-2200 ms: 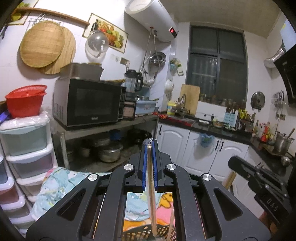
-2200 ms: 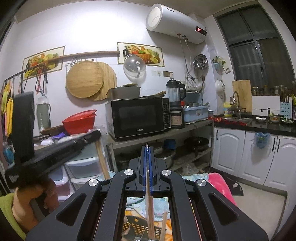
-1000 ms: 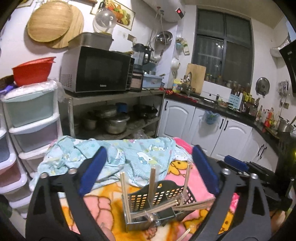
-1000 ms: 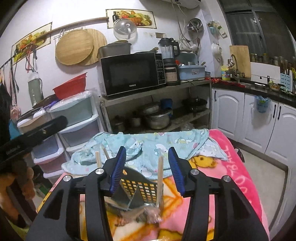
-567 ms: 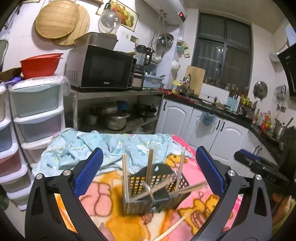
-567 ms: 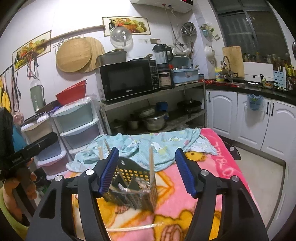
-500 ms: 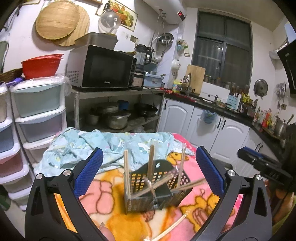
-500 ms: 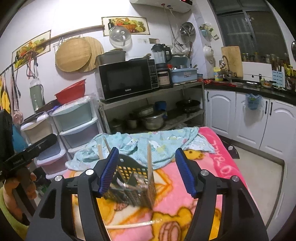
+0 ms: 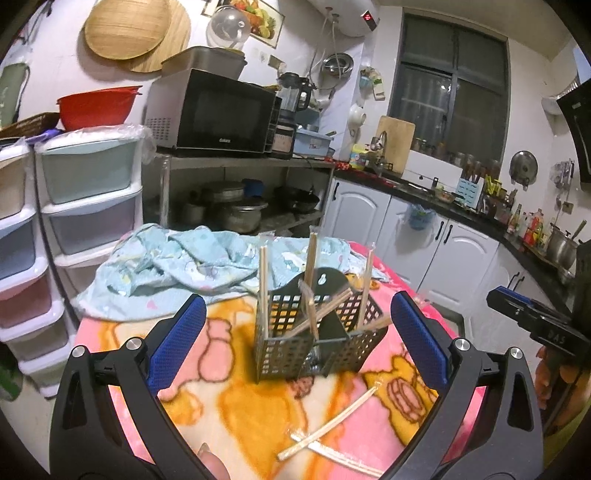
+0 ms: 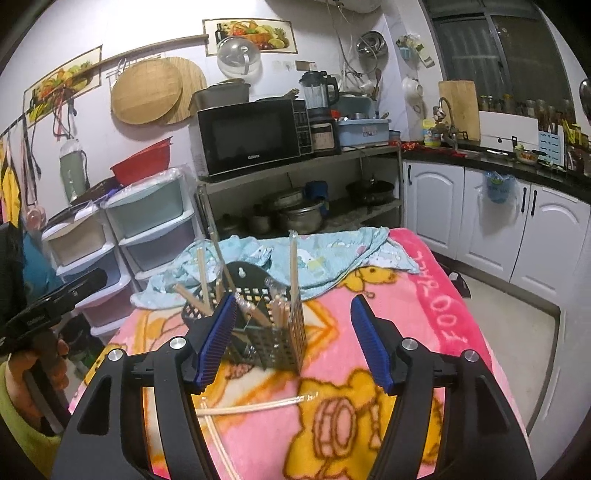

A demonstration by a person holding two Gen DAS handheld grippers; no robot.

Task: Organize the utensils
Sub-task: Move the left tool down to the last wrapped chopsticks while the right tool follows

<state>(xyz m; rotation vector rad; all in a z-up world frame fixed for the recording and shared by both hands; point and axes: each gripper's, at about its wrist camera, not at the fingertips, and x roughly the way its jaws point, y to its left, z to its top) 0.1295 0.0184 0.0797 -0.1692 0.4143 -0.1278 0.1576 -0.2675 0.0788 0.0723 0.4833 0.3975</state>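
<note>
Chopsticks (image 9: 309, 273) already standing in basket (image 9: 295, 354); several loose pairs (image 9: 332, 432) lying on blanket (image 10: 424, 325), awaiting pickup. Left gripper (image 9: 295, 339) and right gripper (image 10: 291, 339) both gaping, holding nothing.

A home kitchen, lived-in and crowded. Beyond the left claw (image 9: 295, 343), a microwave (image 9: 212, 112) sits on a metal shelf (image 9: 236, 162) with pots (image 9: 240, 214) below it and a blender (image 9: 291, 92) beside it. Farther right run white cabinets (image 9: 373, 218) under a dark counter (image 9: 424, 188) with a tap (image 9: 380, 147), cutting board (image 9: 395, 142) and knife block (image 9: 471, 184). On the wall above hang round bamboo trays (image 9: 129, 29), a water heater (image 9: 343, 14) and fruit pictures (image 10: 251, 35). Plastic drawers (image 9: 88, 199) stand to the left.
</note>
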